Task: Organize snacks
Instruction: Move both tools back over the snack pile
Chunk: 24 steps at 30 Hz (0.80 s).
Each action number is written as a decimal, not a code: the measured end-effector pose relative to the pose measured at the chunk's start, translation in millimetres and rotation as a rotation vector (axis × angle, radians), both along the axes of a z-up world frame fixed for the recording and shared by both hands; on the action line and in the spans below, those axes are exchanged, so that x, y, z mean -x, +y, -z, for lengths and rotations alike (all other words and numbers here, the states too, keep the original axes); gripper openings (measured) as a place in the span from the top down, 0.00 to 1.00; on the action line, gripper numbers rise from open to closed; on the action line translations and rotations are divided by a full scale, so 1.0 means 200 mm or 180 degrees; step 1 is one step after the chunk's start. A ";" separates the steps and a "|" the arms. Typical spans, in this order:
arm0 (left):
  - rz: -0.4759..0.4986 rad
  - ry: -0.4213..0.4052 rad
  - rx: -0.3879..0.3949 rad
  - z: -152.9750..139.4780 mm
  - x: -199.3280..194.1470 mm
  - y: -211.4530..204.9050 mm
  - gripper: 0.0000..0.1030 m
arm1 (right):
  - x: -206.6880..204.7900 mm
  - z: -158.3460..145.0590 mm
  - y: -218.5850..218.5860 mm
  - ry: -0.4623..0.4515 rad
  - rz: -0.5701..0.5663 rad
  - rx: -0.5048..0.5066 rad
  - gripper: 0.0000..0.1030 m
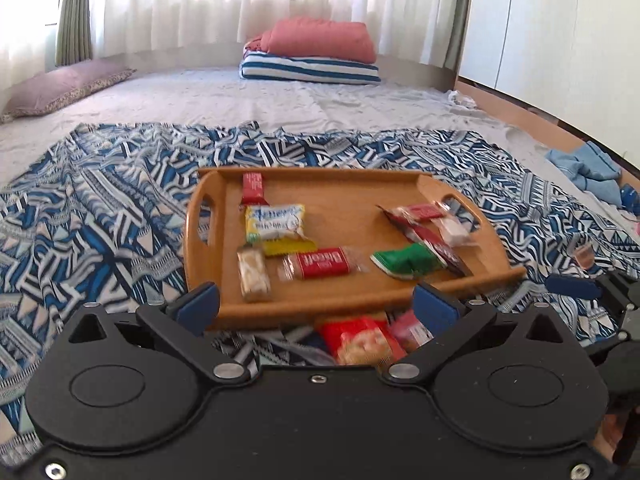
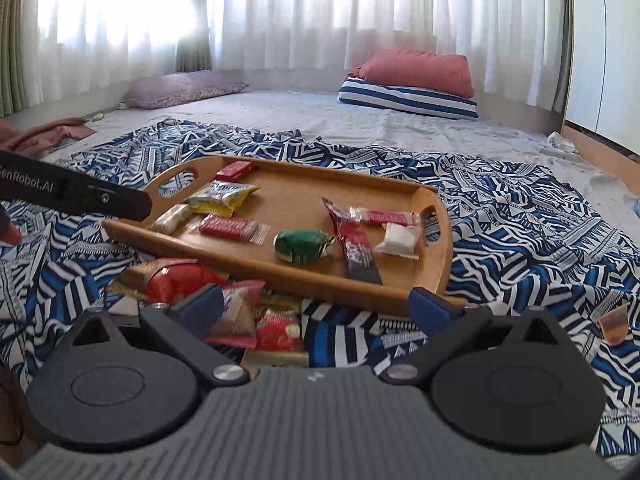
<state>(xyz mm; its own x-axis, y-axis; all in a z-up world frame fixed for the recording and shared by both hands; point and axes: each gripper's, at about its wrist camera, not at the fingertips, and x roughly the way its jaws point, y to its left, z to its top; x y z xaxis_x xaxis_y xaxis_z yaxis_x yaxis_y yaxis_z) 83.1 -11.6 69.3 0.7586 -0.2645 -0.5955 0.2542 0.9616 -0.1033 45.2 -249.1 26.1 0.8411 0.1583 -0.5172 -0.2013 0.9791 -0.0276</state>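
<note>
An oblong wooden tray with cut-out handles lies on the blue patterned cloth on the bed, holding wrapped snacks. More packets lie beside its near edge. Left gripper and right gripper: jaws released, empty.

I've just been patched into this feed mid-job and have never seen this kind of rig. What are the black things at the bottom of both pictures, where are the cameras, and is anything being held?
There is no robot arm here: a person holds one two-finger tool in each hand, and each carries a camera that looks forward along its blue-tipped fingers. One picture comes from the left gripper, the other from the right gripper. Both are open and hold nothing.

Ahead, on a blue patterned cloth, lies a wooden tray with snacks already in it, such as a red Biscoff pack and a green wrapper. More packets, among them a red bag, lie on the cloth in front of the tray, not yet in it.
</note>
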 end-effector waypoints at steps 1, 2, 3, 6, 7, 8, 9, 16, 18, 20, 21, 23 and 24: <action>0.0006 0.0027 0.0020 0.01 0.01 0.00 0.00 | 0.02 0.01 0.01 0.0007 -0.0007 0.0003 0.00; 0.0019 0.0055 0.0031 0.03 0.02 -0.01 0.00 | 0.03 0.03 0.01 0.0019 -0.0015 0.0005 0.00; 0.0029 0.0081 0.0028 0.04 0.03 -0.01 0.00 | 0.05 0.04 0.02 0.0030 -0.0019 0.0010 0.00; 0.0049 0.0140 -0.0004 0.08 0.04 -0.04 0.00 | 0.08 0.09 0.04 0.0057 -0.0006 0.0028 0.00; 0.0051 0.0149 -0.0015 0.10 0.04 -0.05 0.00 | 0.09 0.10 0.04 0.0053 0.0000 0.0046 0.00; 0.0051 0.0154 -0.0030 0.11 0.05 -0.06 0.00 | 0.09 0.12 0.05 0.0047 0.0010 0.0065 0.00; 0.0049 0.0161 -0.0044 0.12 0.05 -0.06 0.00 | 0.10 0.13 0.06 0.0039 0.0027 0.0078 0.00; 0.0104 0.0161 -0.0144 0.18 0.03 -0.13 0.02 | 0.09 0.19 0.06 0.0121 0.0110 0.0016 0.00; 0.0136 0.0172 -0.0201 0.19 0.02 -0.15 0.05 | 0.07 0.20 0.06 0.0141 0.0154 0.0009 0.00; 0.0161 0.0199 -0.0210 0.20 0.00 -0.17 0.09 | 0.06 0.20 0.06 0.0152 0.0188 -0.0011 0.00; 0.0167 0.0216 -0.0197 0.21 -0.01 -0.18 0.12 | 0.05 0.21 0.06 0.0156 0.0195 -0.0027 0.00; 0.0182 0.0271 -0.0148 0.22 -0.03 -0.18 0.17 | 0.04 0.21 0.06 0.0172 0.0208 -0.0045 0.00; 0.0183 0.0313 -0.0116 0.22 -0.04 -0.18 0.23 | 0.03 0.22 0.06 0.0181 0.0211 -0.0040 0.00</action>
<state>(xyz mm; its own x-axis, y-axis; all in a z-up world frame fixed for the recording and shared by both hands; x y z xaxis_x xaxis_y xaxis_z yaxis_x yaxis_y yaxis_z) 91.4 -48.2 24.5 0.6803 -0.2828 -0.6762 0.2994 0.9493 -0.0958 39.0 -237.2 -17.2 0.8192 0.1099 -0.5628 -0.1368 0.9906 -0.0056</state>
